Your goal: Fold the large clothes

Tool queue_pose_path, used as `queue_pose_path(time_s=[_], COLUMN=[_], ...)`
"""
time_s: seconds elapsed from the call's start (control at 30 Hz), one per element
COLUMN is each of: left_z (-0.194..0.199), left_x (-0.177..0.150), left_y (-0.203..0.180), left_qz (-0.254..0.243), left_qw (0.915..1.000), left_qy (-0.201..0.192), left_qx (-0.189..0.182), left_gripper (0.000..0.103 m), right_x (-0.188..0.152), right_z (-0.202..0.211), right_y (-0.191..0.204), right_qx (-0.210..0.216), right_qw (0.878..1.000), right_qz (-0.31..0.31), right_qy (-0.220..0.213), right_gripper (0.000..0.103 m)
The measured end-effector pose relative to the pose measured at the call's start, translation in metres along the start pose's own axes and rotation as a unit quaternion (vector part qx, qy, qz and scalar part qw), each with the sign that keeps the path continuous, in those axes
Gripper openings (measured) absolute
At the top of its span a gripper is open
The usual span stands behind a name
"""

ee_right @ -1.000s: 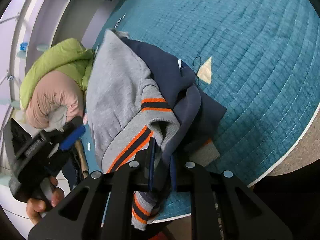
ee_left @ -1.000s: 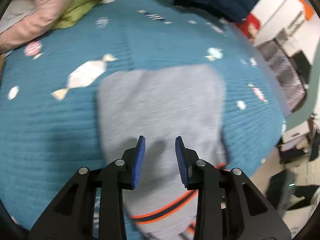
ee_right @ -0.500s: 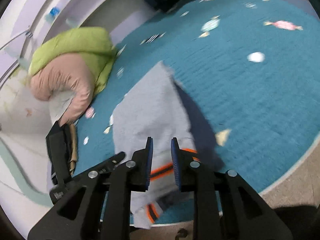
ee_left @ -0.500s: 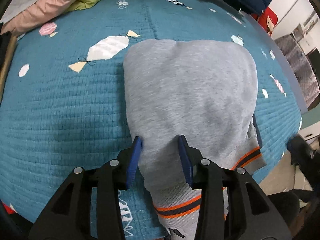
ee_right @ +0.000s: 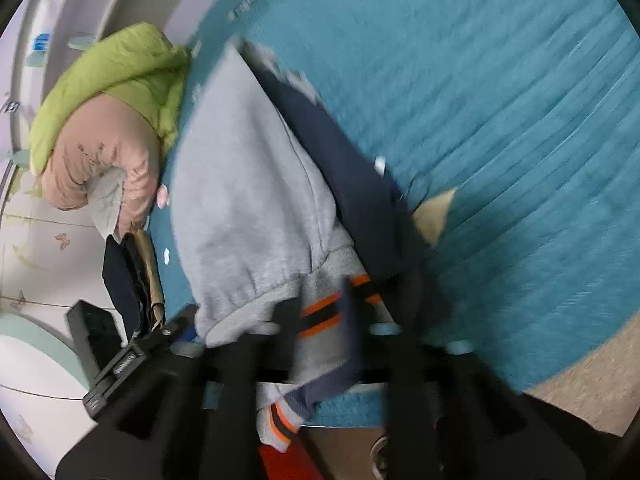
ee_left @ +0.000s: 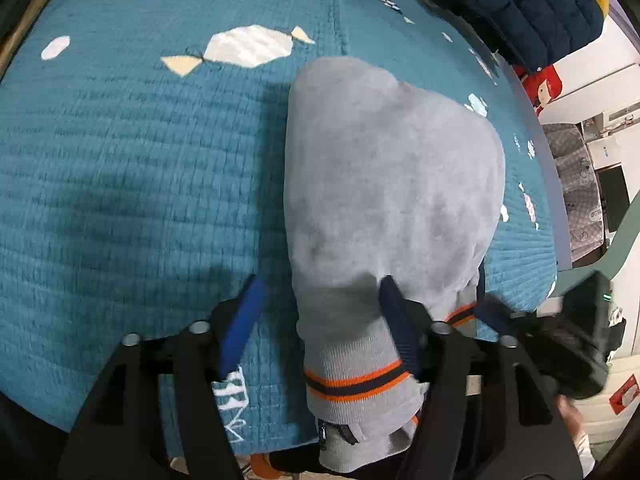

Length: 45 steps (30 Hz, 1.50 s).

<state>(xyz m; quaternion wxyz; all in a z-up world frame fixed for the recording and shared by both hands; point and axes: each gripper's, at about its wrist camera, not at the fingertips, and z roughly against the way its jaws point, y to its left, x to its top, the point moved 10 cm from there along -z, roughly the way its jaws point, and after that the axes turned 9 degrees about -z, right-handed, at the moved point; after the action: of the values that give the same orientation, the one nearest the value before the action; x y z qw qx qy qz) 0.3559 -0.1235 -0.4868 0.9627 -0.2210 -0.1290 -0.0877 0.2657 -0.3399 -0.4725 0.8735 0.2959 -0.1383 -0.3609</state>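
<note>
**On the bed: one grey sweatshirt between two pairs of tongs**

Between the fingers of my left tongs [ee_left: 318,320] lies the grey sweatshirt [ee_left: 392,184], folded into a thick bundle on the teal quilt [ee_left: 132,168] of the bed. These tongs stand wide open; the left blue pad rests over bare quilt, the right pad sits against the cloth near the ribbed cuff. I hold nothing with them. The cuff carries two orange stripes around one dark stripe, and it hangs toward me over the bed's edge.

Below the left pad I see white stitched letters on the quilt [ee_left: 230,396], but I cannot read them. I see no brand or label on the sweatshirt itself.

Ahead of the left tongs the quilt shows one large white candy patch [ee_left: 244,46] and several smaller ones. One dark blue puffer jacket [ee_left: 516,8] lies beyond, to the right.

My right tongs [ee_right: 320,320] show through heavy blur. Striped ribbing [ee_right: 320,312] and navy lining [ee_right: 356,184] of the same garment lie between the fingers, which sit fairly close together; whether they truly pinch the cloth I cannot tell. Left of these tongs I count one green jacket [ee_right: 116,72] and one pink jacket [ee_right: 100,156], piled together at the bed's edge. The other gripper's black body [ee_right: 120,360] shows low on the left.
</note>
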Motion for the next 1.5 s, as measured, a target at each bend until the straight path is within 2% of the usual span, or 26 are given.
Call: queue_pose_path(time_s=[0.03,0.07,0.23,0.3,0.4,0.47,0.53,0.6,0.67,0.73,0.8,0.9,0.93,1.0,1.07,1.1,1.13,1.17,1.2,1.23,1.27,1.33,1.4,1.47,1.5], left_z=[-0.001,-0.002,-0.008,-0.007,-0.007,-0.011,-0.014,-0.017,-0.032,-0.038,-0.039,-0.040,-0.041,-0.042,-0.040,-0.037,-0.031,-0.027,-0.022,-0.018,-0.014,-0.009,-0.013,-0.015,-0.014], left_x=[-0.002,-0.003,-0.008,-0.008,-0.011,-0.018,-0.024,-0.029,-0.043,-0.045,-0.042,-0.035,-0.031,-0.028,-0.027,-0.026,-0.026,-0.025,-0.025,-0.025,-0.025,-0.026,-0.030,-0.032,-0.031], left_y=[-0.001,-0.001,0.000,0.000,-0.003,-0.005,-0.008,-0.012,-0.016,-0.017,-0.019,-0.027,-0.033,-0.038,-0.040,-0.041,-0.043,-0.045,-0.047,-0.046,-0.046,-0.042,-0.036,-0.035,-0.036], left_qz=[-0.002,-0.002,0.035,0.040,0.063,0.108,0.121,0.108,0.092,0.091,0.090,0.069,0.057,0.042,0.028,0.019,0.006,-0.005,-0.014,-0.016,-0.016,-0.001,0.004,-0.009,-0.022], left_qw=[1.0000,0.9999,0.9993,0.9991,0.9977,0.9910,0.9873,0.9882,0.9896,0.9902,0.9906,0.9932,0.9939,0.9957,0.9973,0.9978,0.9984,0.9986,0.9985,0.9983,0.9977,0.9964,0.9952,0.9961,0.9968], left_qy=[-0.001,-0.003,-0.008,-0.007,0.004,0.022,0.032,0.038,0.066,0.057,0.054,0.052,0.052,0.054,0.047,0.042,0.033,0.026,0.019,0.016,0.017,0.023,0.038,0.044,0.040], left_qx=[0.005,0.010,0.013,0.011,-0.025,-0.075,-0.099,-0.102,-0.089,-0.090,-0.087,-0.078,-0.079,-0.062,-0.048,-0.047,-0.046,-0.047,-0.050,-0.054,-0.063,-0.082,-0.090,-0.076,-0.065], left_gripper=[0.069,0.070,0.075,0.075,0.076,0.076,0.076,0.078,0.083,0.087,0.088,0.087,0.081,0.081,0.075,0.072,0.063,0.055,0.052,0.047,0.046,0.046,0.046,0.045,0.045], right_x=[0.004,0.007,0.002,-0.002,-0.007,-0.007,-0.009,-0.016,-0.023,-0.023,-0.023,-0.020,-0.019,-0.018,-0.021,-0.023,-0.026,-0.028,-0.030,-0.032,-0.035,-0.034,-0.034,-0.033,-0.033], right_z=[0.006,0.007,-0.024,-0.035,-0.043,-0.044,-0.043,-0.040,-0.039,-0.042,-0.042,-0.047,-0.051,-0.058,-0.055,-0.050,-0.045,-0.041,-0.039,-0.038,-0.035,-0.032,-0.043,-0.049,-0.044], right_y=[-0.006,-0.010,-0.019,-0.022,-0.013,-0.010,-0.006,-0.004,0.000,-0.005,-0.008,-0.010,-0.011,-0.009,-0.003,0.000,0.002,0.004,0.008,0.012,0.016,0.014,-0.002,-0.011,-0.012], right_qx=[-0.034,-0.055,-0.027,-0.037,-0.013,-0.005,0.013,0.031,0.040,0.022,0.025,0.025,0.022,0.005,0.001,0.004,0.001,-0.015,-0.019,0.001,0.028,0.050,0.057,0.074,0.072], right_qw=[0.999,0.998,0.999,0.999,0.998,0.999,0.998,0.997,0.996,0.997,0.996,0.996,0.997,0.997,0.998,0.998,0.998,0.998,0.998,0.998,0.998,0.997,0.994,0.989,0.990], right_qz=[0.008,0.023,-0.007,-0.010,-0.021,-0.012,-0.015,-0.013,-0.013,-0.010,-0.026,-0.035,-0.035,-0.028,-0.010,-0.003,0.005,0.026,0.039,0.032,0.014,-0.003,-0.056,-0.095,-0.088], right_qy=[-0.023,-0.035,0.027,0.037,0.053,0.052,0.063,0.073,0.077,0.076,0.077,0.074,0.071,0.071,0.069,0.067,0.061,0.054,0.049,0.055,0.062,0.058,0.075,0.089,0.086], right_gripper=[0.087,0.090,0.089,0.088,0.092,0.092,0.092,0.092,0.092,0.092,0.092,0.096,0.097,0.097,0.097,0.094,0.091,0.080,0.070,0.062,0.050,0.050,0.053,0.053,0.049])
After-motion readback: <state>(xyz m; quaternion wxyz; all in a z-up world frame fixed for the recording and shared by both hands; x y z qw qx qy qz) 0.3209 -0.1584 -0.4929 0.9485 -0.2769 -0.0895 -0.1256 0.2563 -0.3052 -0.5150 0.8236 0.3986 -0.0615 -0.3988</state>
